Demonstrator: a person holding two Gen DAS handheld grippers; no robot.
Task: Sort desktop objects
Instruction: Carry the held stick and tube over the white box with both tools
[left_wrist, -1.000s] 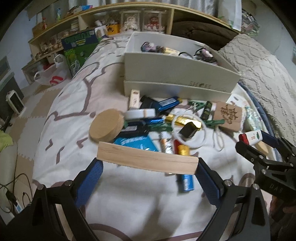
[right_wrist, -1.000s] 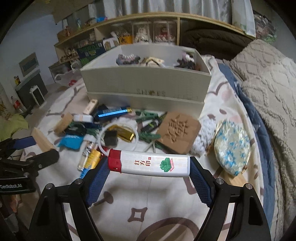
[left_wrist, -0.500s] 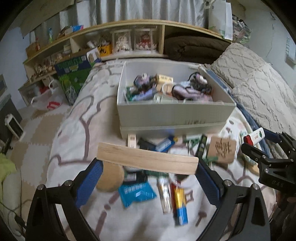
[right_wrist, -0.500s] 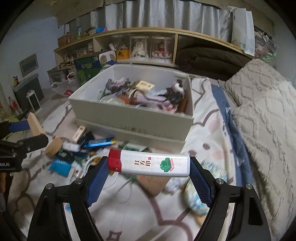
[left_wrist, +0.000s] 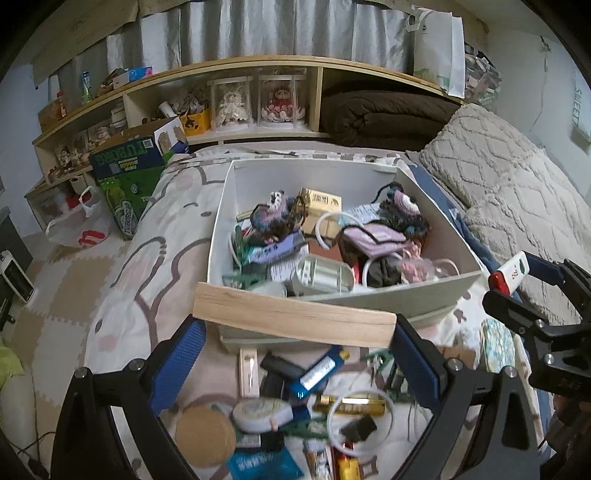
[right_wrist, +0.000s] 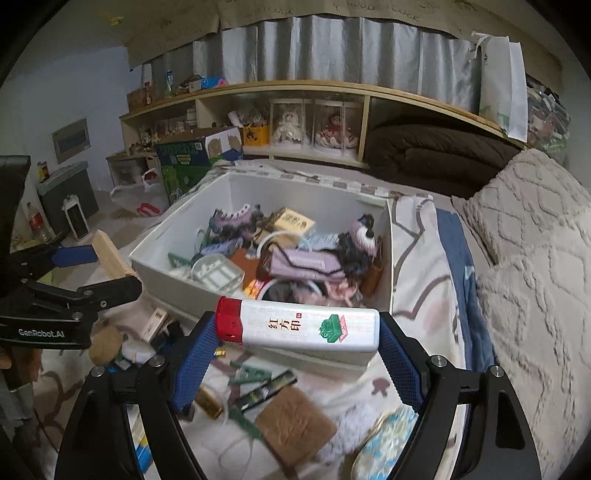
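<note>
the box (left_wrist: 369, 291) sits on the bed, toward its head end, already part full of small things; more clutter (left_wrist: 314, 398) lies on the bed at the box's near wall. the left gripper (left_wrist: 293, 325) pinches a wood block (left_wrist: 291, 317) end to end between its fingers, long axis across them and level with the box's near wall, right at the near left corner. the right gripper (right_wrist: 295, 330) pinches a white tube (right_wrist: 303, 328) with a red cap the same way, long axis crosswise, just at the near wall toward the box's right side. both loads lie short of the box's opening, which is ahead of the fingers; neither hand looks clearly nearer. my guess is both go forward over the wall, then the fingers spread to drop.
</note>
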